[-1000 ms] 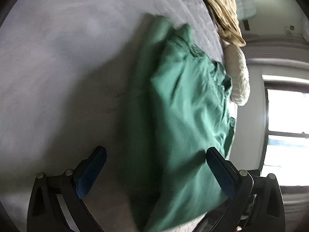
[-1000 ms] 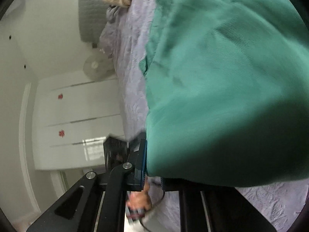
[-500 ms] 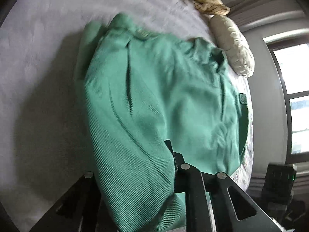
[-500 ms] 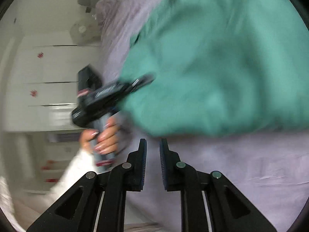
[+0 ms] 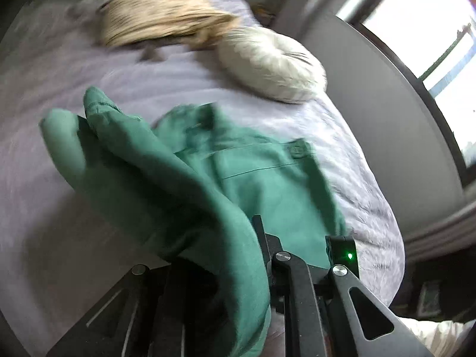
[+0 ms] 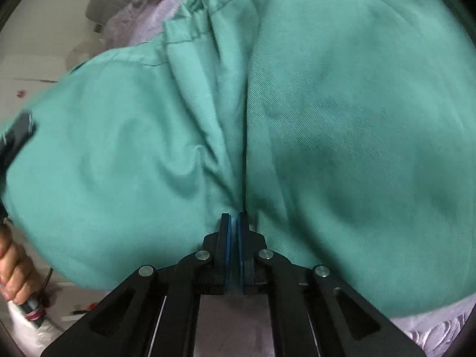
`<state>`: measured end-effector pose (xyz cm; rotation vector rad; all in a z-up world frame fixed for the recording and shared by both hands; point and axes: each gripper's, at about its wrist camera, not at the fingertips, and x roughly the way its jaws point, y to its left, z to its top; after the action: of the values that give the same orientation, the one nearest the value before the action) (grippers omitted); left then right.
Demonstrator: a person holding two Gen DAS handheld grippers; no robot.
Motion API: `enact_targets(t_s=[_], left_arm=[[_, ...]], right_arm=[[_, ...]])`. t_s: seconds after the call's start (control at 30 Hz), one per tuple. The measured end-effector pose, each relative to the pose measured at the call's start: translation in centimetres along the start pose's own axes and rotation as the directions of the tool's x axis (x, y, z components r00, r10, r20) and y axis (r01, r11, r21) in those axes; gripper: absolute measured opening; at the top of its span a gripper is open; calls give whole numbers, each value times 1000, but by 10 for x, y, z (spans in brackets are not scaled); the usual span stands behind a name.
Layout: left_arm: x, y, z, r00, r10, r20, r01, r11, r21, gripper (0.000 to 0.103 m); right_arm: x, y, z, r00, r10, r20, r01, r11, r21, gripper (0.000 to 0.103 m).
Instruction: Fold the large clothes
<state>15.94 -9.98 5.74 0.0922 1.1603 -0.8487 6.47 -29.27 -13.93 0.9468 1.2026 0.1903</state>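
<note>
A: Nearest first: the left hand-held gripper (image 5: 261, 255) is clamped on a thick fold of the green trousers (image 5: 244, 178), and that fold drapes over its fingers toward the bed (image 5: 357, 160).

B: And the right hand-held gripper (image 6: 233, 223)?

A: Its jaws have just been closing. The blue pads now stand all but together at the trousers' near edge, where a deep crease runs down to them. Cloth seems pinched there, though the tips are partly buried, so I judge it gripped rather than plainly see it.

B: How should the fold be carried out?

A: I'd keep both grips level with each other and carry the lifted layer across the part lying on the bed, so the edges meet square. This is a twill weave, fairly stiff, with stitched seams and a waistband; it will hold a crease but will bunch if one side runs ahead of the other.

B: Where do the trousers lie?

A: On the bed's pale lilac quilted cover, near its edge. Beyond the trousers sits a cream, fuzzy rounded cushion (image 5: 270, 65), and beyond that a tan, streaky heap of cloth (image 5: 160, 15), too blurred to name.

B: Anything beside the trousers?

A: In the right wrist view, the person's hand (image 6: 13, 270) shows at their left edge.
</note>
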Motion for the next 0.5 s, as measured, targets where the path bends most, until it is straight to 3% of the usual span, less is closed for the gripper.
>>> enact_targets(t_s=[0.13, 0.23, 0.33, 0.43, 0.47, 0.5], left_arm=[[36, -77, 22, 1000, 13, -20, -10, 988, 151, 17], [89, -130, 33, 998, 29, -58, -15, 974, 226, 17], [142, -164, 33, 992, 49, -113, -19, 966, 257, 17], [193, -187, 16, 977, 126, -172, -70, 952, 300, 18], [206, -193, 8, 968, 173, -179, -108, 939, 326, 19], [212, -196, 4, 963, 197, -183, -127, 932, 338, 32]], right_arm=[[-57, -31, -2, 992, 79, 101, -83, 996, 34, 5], [-104, -74, 0, 974, 97, 205, -122, 986, 113, 10], [-131, -122, -2, 960, 105, 260, -160, 966, 203, 10], [-140, -159, -9, 954, 122, 274, -200, 940, 276, 10], [-140, -170, -12, 951, 137, 278, -220, 930, 295, 10], [-139, -179, -15, 946, 157, 282, -246, 917, 315, 10]])
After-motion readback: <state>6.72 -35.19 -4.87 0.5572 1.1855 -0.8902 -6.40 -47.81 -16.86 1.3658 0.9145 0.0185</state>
